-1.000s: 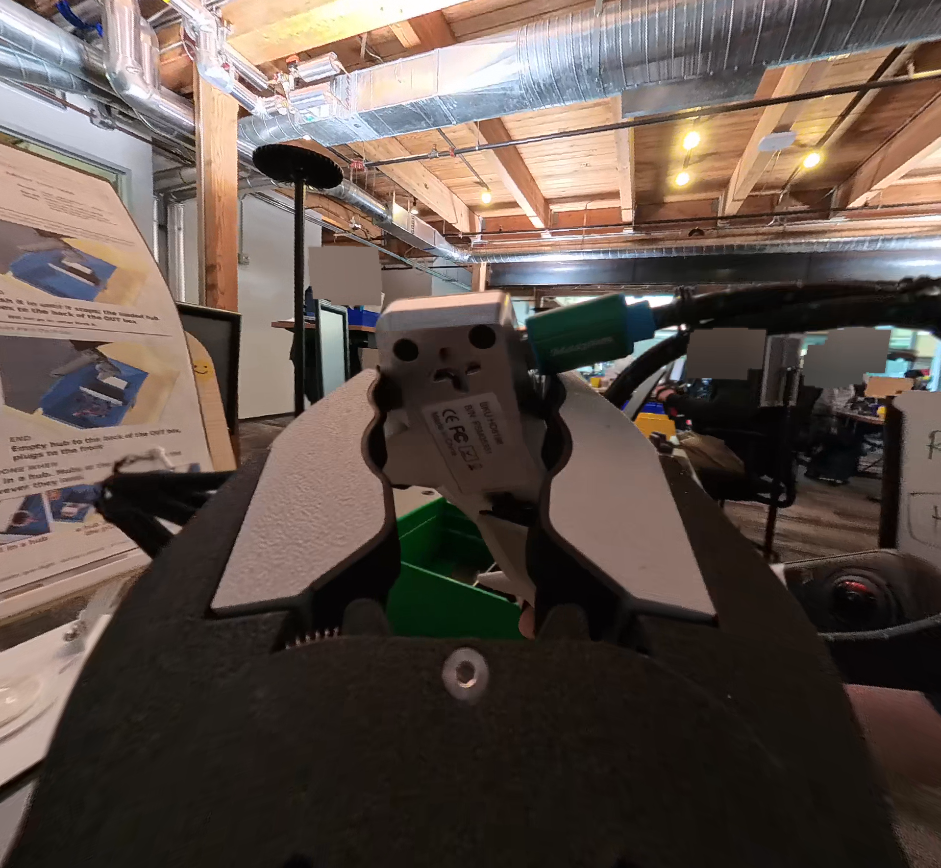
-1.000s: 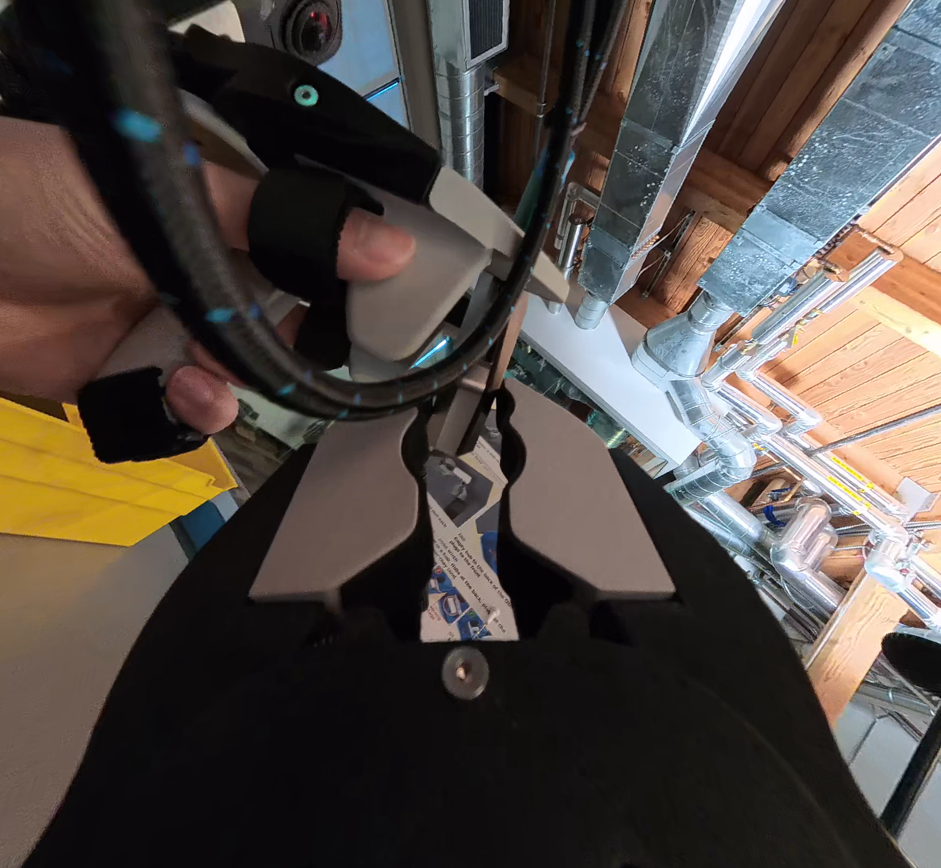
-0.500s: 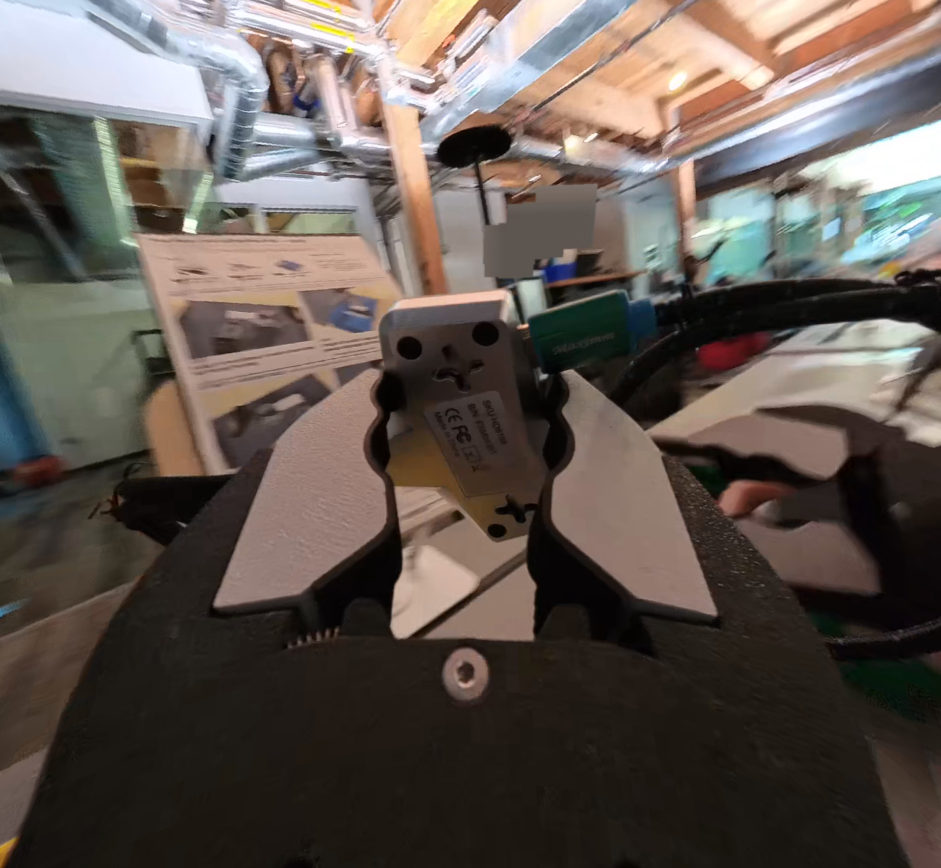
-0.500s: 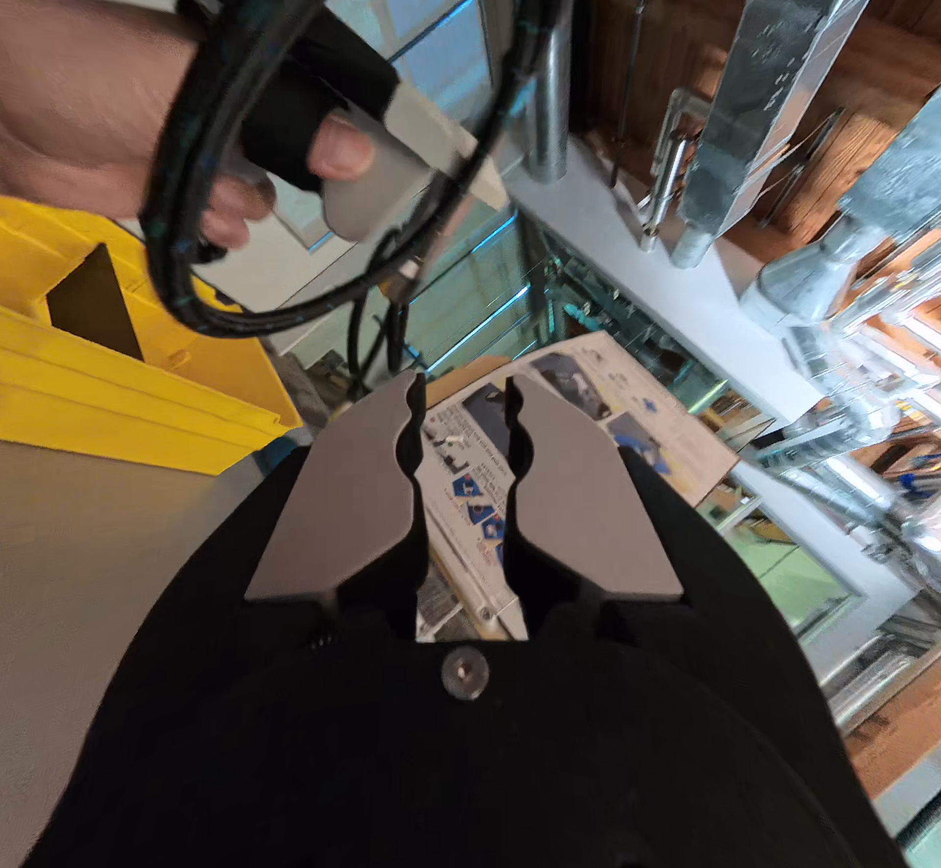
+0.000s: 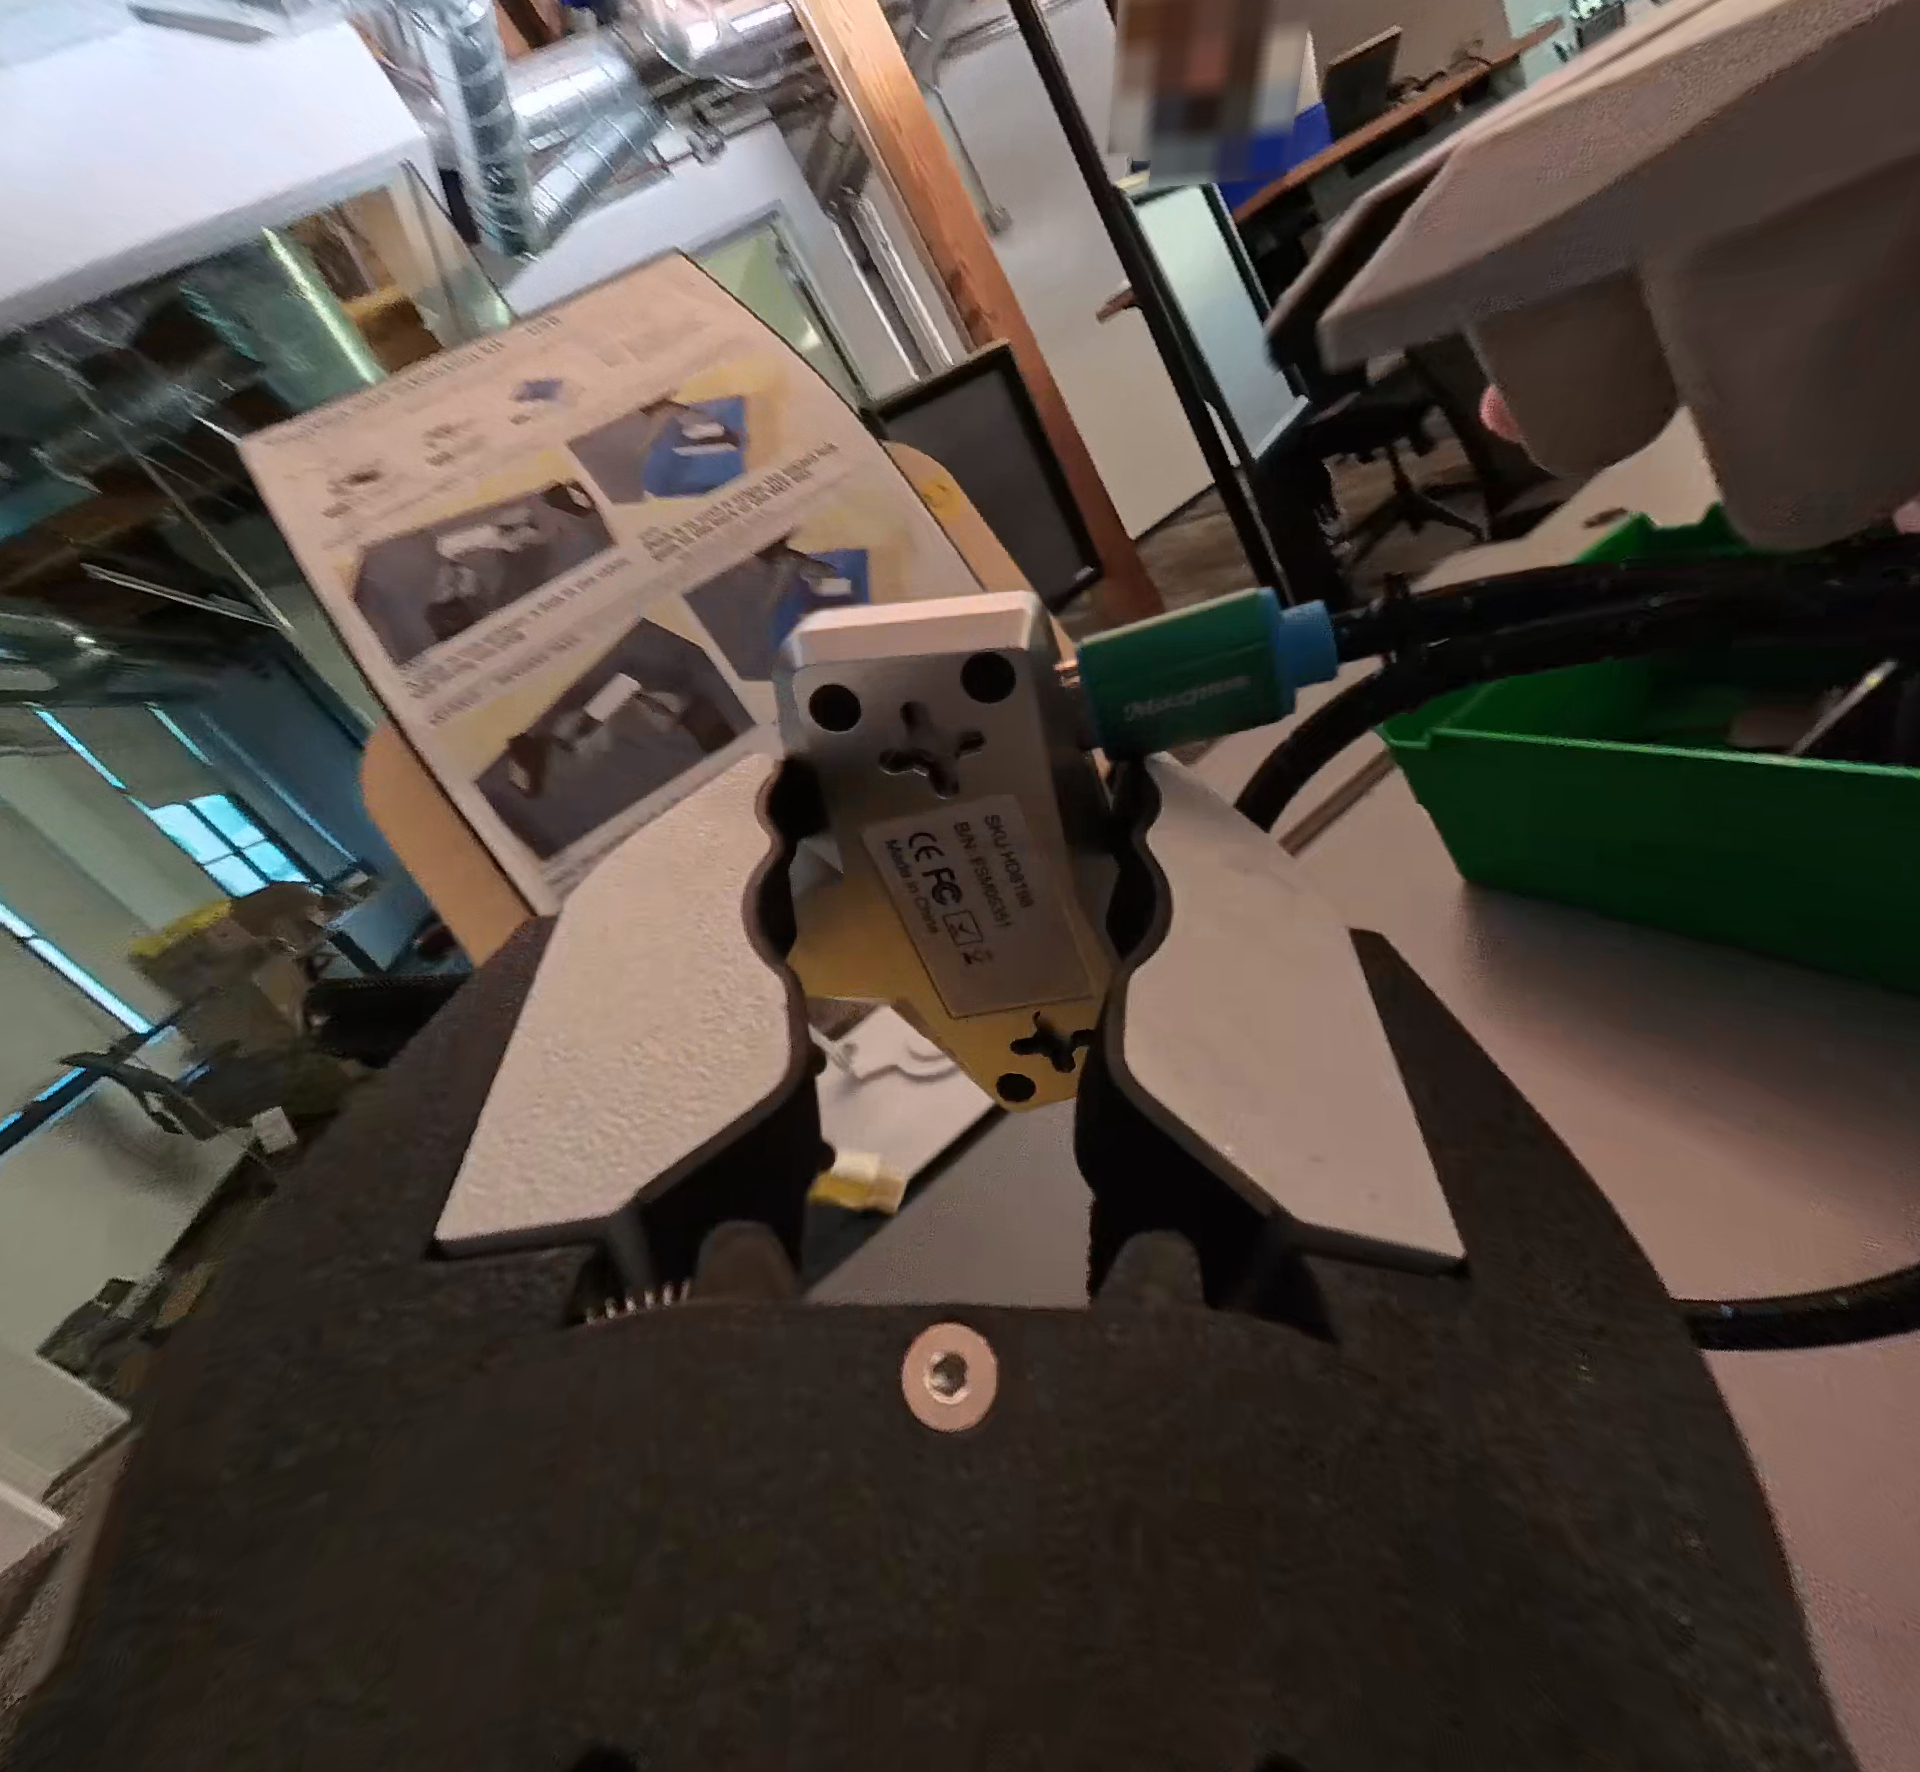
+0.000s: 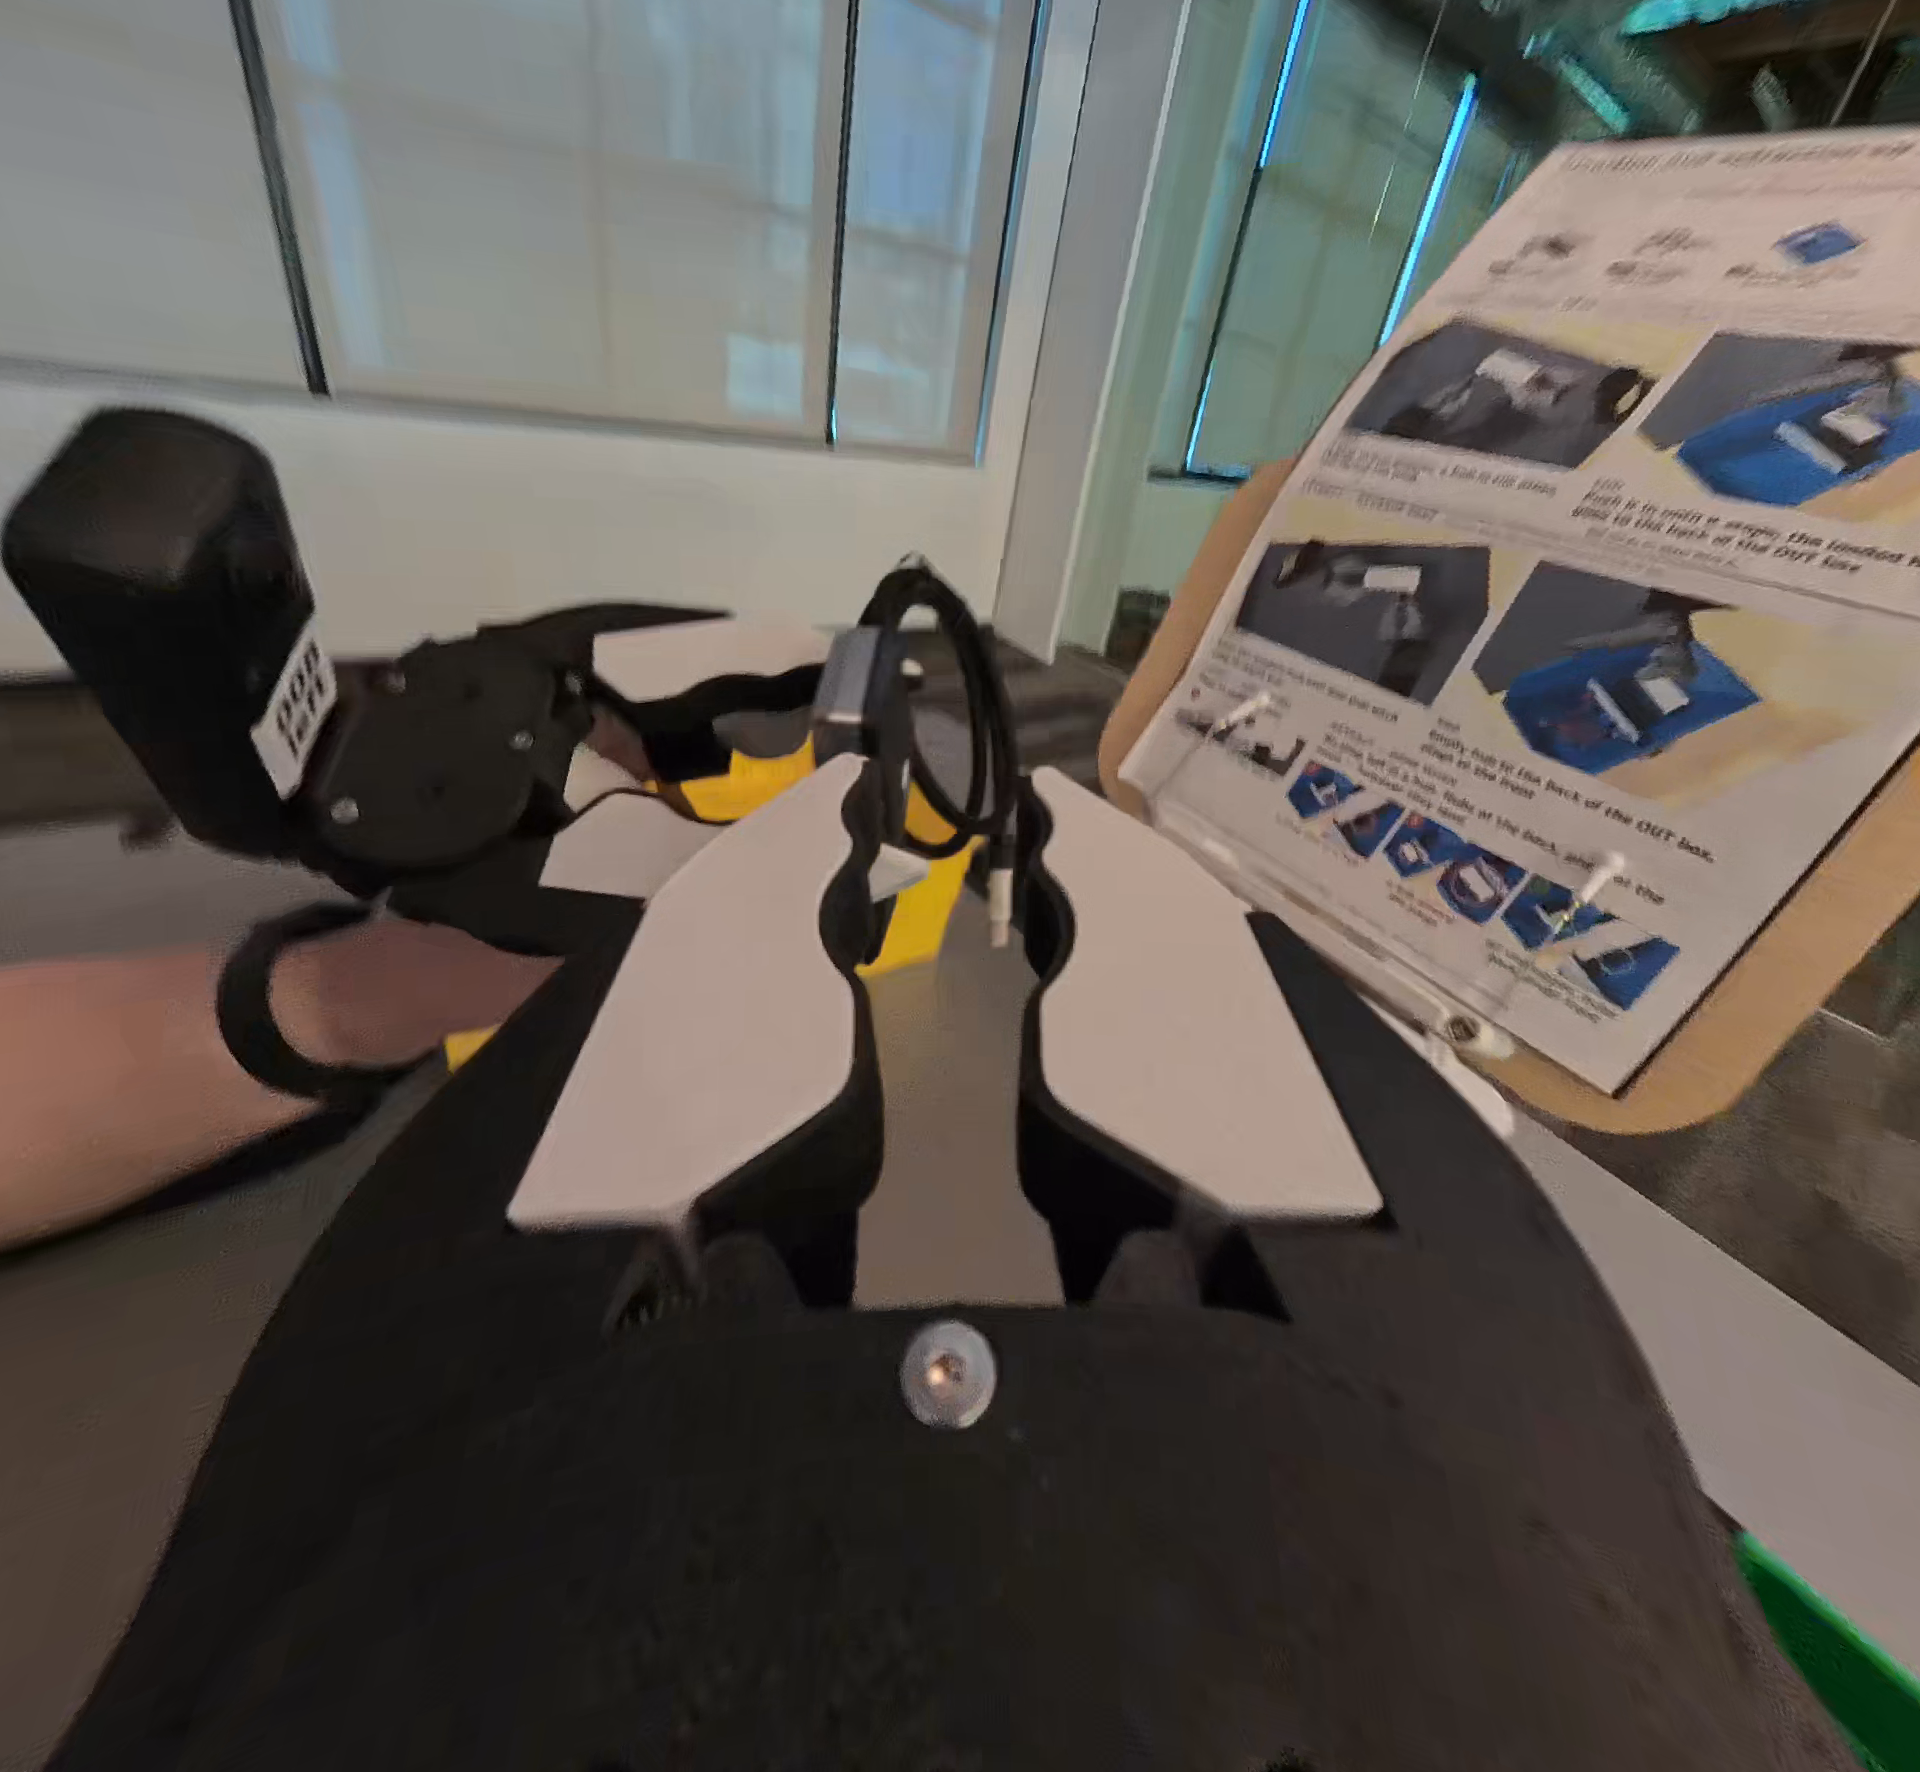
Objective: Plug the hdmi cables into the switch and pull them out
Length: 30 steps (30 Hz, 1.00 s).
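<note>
In the left wrist view, the left gripper stays clamped on the silver rectangular metal HDMI switch, underside label toward the camera. Earlier frames showed the ceiling behind it; the view has since pitched down to the grey table. At far left stands the printed instruction board on its wooden backing. A teal-and-blue HDMI plug remains seated in the switch's right side, its black braided cable running right above the green plastic bin.

In the right wrist view, the right gripper holds nothing, its fingers parted by a narrow gap. It faced the ceiling ducts earlier and now faces the table. At left, the left gripper holds the switch above a yellow plastic bin; the cable loops beside it, a free connector hanging down. The board stands at right.
</note>
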{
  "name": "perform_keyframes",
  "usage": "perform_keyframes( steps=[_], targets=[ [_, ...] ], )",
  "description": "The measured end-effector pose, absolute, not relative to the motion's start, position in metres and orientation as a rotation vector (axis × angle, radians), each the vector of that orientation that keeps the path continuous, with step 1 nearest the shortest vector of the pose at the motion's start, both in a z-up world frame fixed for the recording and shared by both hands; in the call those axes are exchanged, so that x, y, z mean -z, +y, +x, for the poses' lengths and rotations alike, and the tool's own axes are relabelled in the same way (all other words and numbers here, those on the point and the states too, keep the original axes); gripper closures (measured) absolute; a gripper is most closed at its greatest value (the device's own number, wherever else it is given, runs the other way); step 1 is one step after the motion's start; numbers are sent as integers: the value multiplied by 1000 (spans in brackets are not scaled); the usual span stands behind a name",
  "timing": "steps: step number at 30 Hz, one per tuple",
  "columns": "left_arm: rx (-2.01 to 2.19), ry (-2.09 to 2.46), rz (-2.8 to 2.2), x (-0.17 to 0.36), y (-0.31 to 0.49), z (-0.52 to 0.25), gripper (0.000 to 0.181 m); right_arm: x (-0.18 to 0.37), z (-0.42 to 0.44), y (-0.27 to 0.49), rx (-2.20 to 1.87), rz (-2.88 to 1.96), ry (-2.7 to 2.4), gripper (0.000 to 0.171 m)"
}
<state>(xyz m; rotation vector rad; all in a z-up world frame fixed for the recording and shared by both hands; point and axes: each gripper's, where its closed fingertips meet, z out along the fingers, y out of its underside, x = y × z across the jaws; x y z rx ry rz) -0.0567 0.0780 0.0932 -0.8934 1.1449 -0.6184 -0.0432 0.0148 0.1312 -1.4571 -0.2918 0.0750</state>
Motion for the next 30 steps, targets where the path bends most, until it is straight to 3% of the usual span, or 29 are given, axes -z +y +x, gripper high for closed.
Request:
perform_keyframes(
  steps=[6,11,16,19,24,26,30],
  targets=[
    [508,1194,-900,-72,79,-44,122,-96,-37,28,52,-1679,-335,150],
    [410,1203,-875,-69,82,-43,123,-98,-39,21,-81,-1718,-308,149],
    [436,1200,-909,-69,85,-43,122,-83,-29,30,172,-1753,-419,154],
    [407,1197,-904,-69,88,-44,122,-82,-38,32,104,-1753,-409,153],
    [344,1189,-877,-70,90,-45,123,-77,-42,38,68,-1758,-370,123],
    [340,1189,-870,-71,88,-45,122,-69,-45,41,28,-1788,-370,124],
    [356,1194,-857,-72,81,-44,122,-60,-46,44,-3,-1820,-365,143]
  ],
)
